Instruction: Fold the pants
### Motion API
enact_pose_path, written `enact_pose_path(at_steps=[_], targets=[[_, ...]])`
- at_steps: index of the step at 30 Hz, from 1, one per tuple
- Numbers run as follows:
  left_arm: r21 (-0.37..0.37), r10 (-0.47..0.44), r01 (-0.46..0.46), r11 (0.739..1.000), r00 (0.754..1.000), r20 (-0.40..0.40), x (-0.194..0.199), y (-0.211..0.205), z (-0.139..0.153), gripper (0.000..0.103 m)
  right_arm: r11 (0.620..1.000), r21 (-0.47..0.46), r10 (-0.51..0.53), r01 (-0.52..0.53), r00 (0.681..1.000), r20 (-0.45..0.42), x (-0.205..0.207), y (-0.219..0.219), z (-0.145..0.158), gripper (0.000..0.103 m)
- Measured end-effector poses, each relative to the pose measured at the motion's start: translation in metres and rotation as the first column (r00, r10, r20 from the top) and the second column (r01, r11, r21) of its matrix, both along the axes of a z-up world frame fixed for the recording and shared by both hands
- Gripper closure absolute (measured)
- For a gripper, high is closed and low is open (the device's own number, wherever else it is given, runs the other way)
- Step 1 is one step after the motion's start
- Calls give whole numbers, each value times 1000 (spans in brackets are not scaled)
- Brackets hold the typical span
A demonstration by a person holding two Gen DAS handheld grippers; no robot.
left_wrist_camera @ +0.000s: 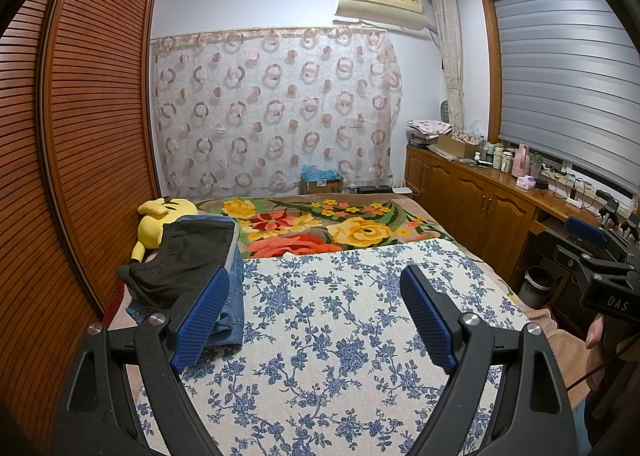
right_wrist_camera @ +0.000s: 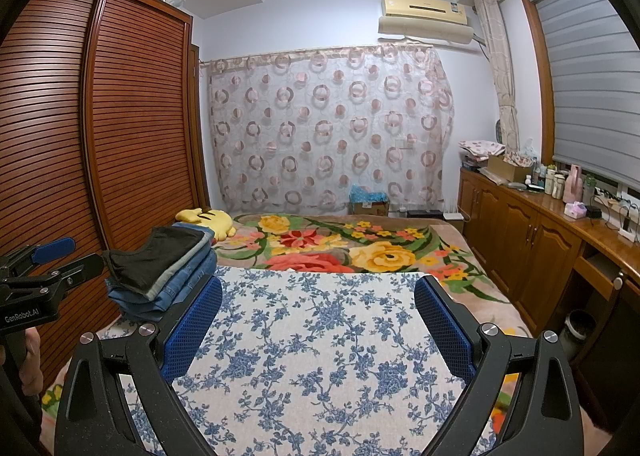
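A stack of folded pants (left_wrist_camera: pixel 192 252) lies at the left edge of the bed, a black pair on top of blue jeans (left_wrist_camera: pixel 232 308). In the right wrist view the same stack (right_wrist_camera: pixel 168 260) sits left of the fingers. My left gripper (left_wrist_camera: pixel 316 284) is open over the blue-flowered cloth (left_wrist_camera: pixel 340 336), its left pad beside the stack, nothing between the pads. My right gripper (right_wrist_camera: pixel 320 292) is open too and holds nothing above the same cloth (right_wrist_camera: pixel 320 336). Each gripper shows at the edge of the other's view: the right gripper (left_wrist_camera: pixel 576 246) and the left gripper (right_wrist_camera: pixel 76 256).
A bright flowered blanket (left_wrist_camera: pixel 360 232) covers the far half of the bed, with a yellow plush toy (left_wrist_camera: pixel 160 224) behind the stack. A louvred wooden wardrobe (left_wrist_camera: pixel 80 136) stands close on the left. Wooden cabinets (left_wrist_camera: pixel 480 200) with bottles and a bin (left_wrist_camera: pixel 538 284) line the right.
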State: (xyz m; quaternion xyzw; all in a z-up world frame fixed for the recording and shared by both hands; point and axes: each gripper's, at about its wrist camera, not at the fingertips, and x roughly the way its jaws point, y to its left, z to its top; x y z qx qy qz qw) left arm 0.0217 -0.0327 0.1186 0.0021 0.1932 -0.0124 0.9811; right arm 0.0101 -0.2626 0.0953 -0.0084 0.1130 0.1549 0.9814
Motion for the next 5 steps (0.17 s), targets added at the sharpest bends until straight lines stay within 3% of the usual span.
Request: enact_pose_path(at_steps=[5], targets=[[0, -1, 1, 1000, 1000, 0, 0, 0, -1, 15, 1000, 0, 1, -1, 1000, 0, 0, 0, 0, 6]])
